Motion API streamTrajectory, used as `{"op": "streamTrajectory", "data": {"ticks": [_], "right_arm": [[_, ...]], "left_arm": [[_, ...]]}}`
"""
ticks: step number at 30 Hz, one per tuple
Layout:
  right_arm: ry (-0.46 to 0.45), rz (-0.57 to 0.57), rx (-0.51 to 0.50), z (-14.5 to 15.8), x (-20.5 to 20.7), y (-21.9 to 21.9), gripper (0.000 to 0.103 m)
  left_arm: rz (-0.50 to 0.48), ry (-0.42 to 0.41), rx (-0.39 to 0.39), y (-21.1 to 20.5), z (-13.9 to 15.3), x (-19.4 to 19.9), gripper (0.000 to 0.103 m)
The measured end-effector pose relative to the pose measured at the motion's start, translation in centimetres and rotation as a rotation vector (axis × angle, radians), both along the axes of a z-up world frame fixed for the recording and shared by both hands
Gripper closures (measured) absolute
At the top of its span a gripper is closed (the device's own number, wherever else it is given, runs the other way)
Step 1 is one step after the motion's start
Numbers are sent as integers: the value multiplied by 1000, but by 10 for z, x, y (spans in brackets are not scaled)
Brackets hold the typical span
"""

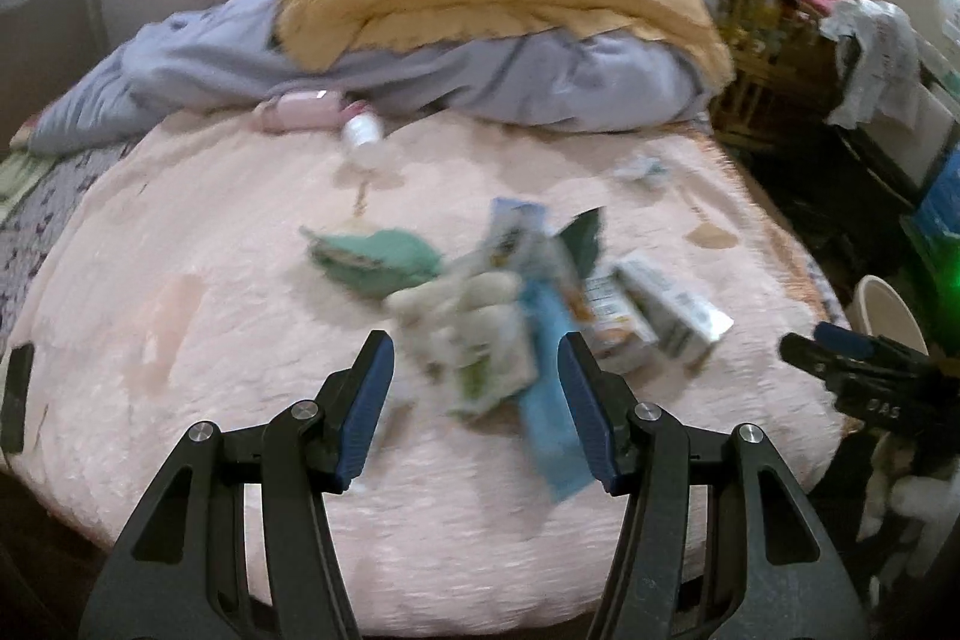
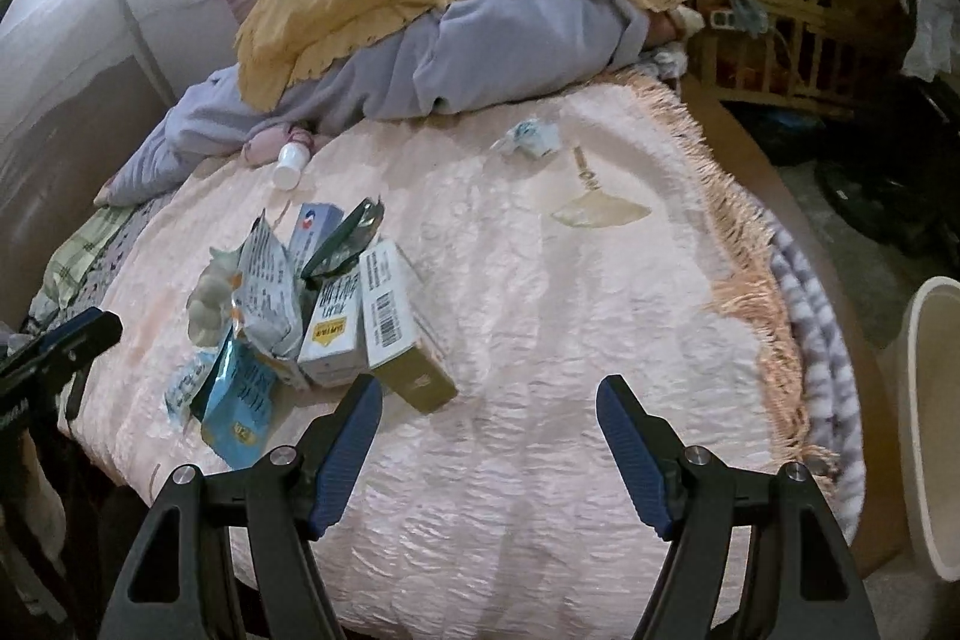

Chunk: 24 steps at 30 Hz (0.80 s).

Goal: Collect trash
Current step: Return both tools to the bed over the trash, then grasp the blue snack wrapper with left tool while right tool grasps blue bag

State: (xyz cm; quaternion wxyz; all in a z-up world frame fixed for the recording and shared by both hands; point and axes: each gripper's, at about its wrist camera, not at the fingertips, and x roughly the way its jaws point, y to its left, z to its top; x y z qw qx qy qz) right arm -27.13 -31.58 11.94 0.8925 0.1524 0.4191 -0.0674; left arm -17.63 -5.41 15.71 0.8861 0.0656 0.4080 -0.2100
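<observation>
On the bed's nubbly pink bedspread (image 2: 540, 340), left of centre, the trash sits in one loose heap (image 2: 312, 316): crinkled foil packets, two blue sachets, and what look like three stiff cardboard cartons, though overlap makes the count unsure. A small white bottle (image 2: 288, 163) lies beyond it; a crumpled wrapper (image 2: 528, 137) sits alone further right. A cream bin (image 2: 936, 430) stands off the bed's right edge. The left tongs (image 1: 474, 370) hang spread above the heap, pinching nothing. The right tongs (image 2: 489, 403) are spread wide over bare cloth, empty.
</observation>
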Motion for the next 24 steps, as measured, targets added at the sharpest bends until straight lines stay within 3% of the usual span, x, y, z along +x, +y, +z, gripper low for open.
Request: {"op": "streamTrajectory", "data": {"ticks": [9, 16, 19, 21, 24], "right_arm": [[30, 44, -5, -10, 16, 13, 31], [70, 109, -6, -24, 50, 28, 31], [105, 134, 37, -37, 72, 26, 31], [97, 83, 39, -40, 81, 13, 31], [109, -58, -39, -39, 85, -12, 31]], "left_arm": [[75, 129, -8, 55, -33, 34, 47], [68, 225, 7, 64, -64, 44, 47], [50, 240, 32, 60, -71, 44, 47], [44, 246, 52, 58, -77, 46, 47], [37, 259, 79, 54, -86, 52, 47]]}}
